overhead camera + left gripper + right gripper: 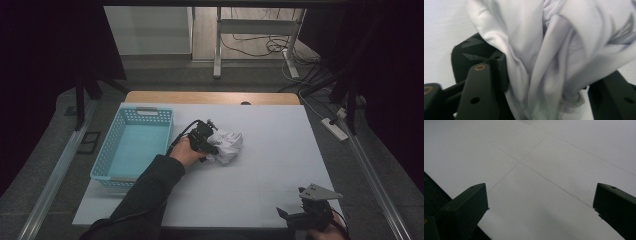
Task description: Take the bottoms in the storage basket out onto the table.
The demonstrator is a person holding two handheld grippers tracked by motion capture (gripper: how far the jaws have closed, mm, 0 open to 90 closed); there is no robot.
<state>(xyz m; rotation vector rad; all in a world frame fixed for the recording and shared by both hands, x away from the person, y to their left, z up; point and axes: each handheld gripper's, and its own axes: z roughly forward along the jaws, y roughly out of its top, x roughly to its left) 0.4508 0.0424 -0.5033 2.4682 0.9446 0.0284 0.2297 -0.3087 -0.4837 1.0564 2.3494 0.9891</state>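
A crumpled white cloth lies on the white table just right of a light blue basket. My left gripper reaches into the cloth's left side from a dark-sleeved arm. In the left gripper view the cloth bunches in folds between the two black jaws of the left gripper, which stand partly apart, and I see no pinch in the folds. My right gripper rests at the table's near right edge, its jaws wide open over bare table with nothing between them.
The slatted blue basket has nothing in it and stands along the table's left side. A wooden strip borders the far edge. Beyond it are a metal desk frame and floor cables; a power strip lies to the right.
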